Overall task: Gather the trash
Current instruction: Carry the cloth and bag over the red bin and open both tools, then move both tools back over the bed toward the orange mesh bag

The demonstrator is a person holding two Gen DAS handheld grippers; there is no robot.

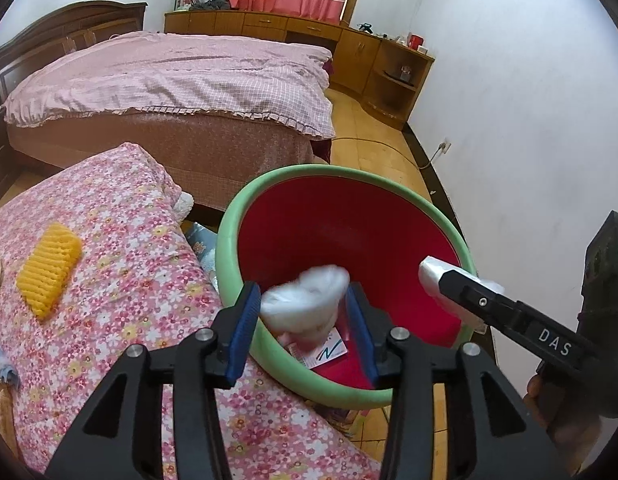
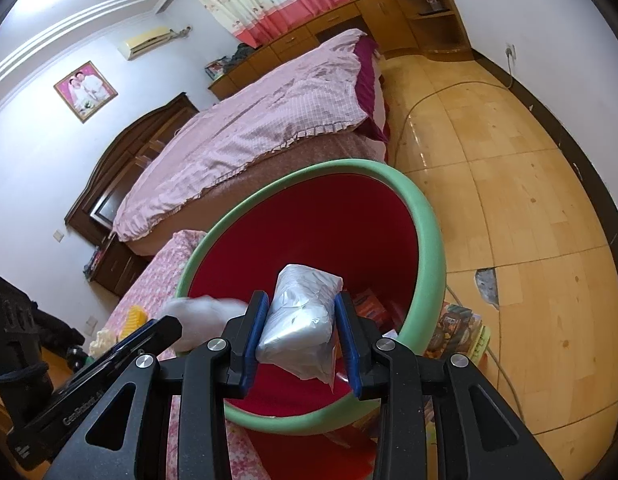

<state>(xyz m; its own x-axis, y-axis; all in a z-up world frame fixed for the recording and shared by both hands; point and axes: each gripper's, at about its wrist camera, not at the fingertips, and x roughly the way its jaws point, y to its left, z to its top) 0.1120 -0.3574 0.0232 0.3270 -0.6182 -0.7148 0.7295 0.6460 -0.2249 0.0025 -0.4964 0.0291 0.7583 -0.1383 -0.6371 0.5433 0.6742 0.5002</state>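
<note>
A red bin with a green rim point(image 1: 229, 216) point(image 2: 429, 216) stands beside a floral-covered bed. My left gripper point(image 1: 303, 294) hangs over its near rim. A white fluffy wad point(image 1: 305, 304) point(image 2: 205, 316) sits blurred and loose between the blue pads, which stand slightly apart from it. My right gripper point(image 2: 301, 300) is shut on a silvery plastic packet point(image 2: 305, 320) point(image 1: 431, 276) above the bin's mouth; in the left wrist view it comes in from the right. Printed card point(image 1: 325, 350) and orange packaging point(image 2: 369, 304) lie at the bin's bottom.
A yellow ribbed piece point(image 1: 49, 268) lies on the floral cover point(image 1: 129, 280) at left. A large bed with a pink checked quilt point(image 1: 189, 76) stands behind the bin. Wooden floor point(image 2: 529, 200) stretches right, with magazines point(image 2: 457, 328) by the bin's base and a cable along the wall.
</note>
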